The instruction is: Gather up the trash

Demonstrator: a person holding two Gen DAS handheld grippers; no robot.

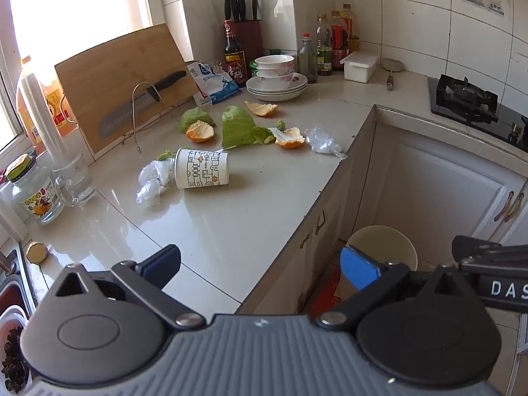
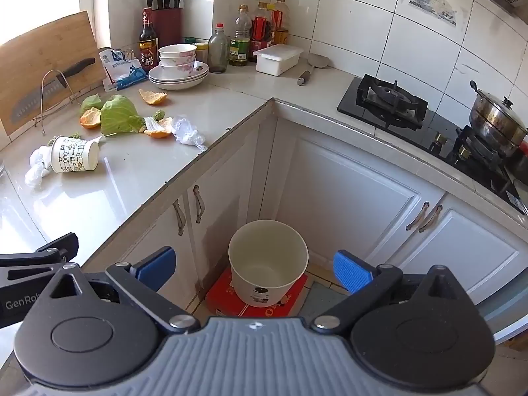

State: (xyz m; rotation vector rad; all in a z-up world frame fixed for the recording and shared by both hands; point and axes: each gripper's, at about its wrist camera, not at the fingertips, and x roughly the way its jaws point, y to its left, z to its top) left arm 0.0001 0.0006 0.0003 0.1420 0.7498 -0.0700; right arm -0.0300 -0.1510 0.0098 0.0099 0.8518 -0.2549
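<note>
Hovering with fingers spread wide and empty, the left gripper [image 1: 260,270] and right gripper [image 2: 254,270] hang over the counter [image 1: 231,217]. Trash lies there: paper cup [image 1: 202,169] on its side, half hiding a crumpled bag [image 1: 152,183]. The bin [image 2: 268,260] stands on the floor, its base hidden.

At the upper left of the frame a wooden cutting board [image 1: 122,79] leans against the wall, with a big knife [image 1: 142,105] in a wire rack before it. Near the top centre stand a knife block [image 1: 246,29], a dark sauce bottle [image 1: 235,56] and stacked bowls [image 1: 275,66] on plates [image 1: 276,87]. At the right edge is a gas stove [image 2: 392,102] with a steel pot [image 2: 498,118].
</note>
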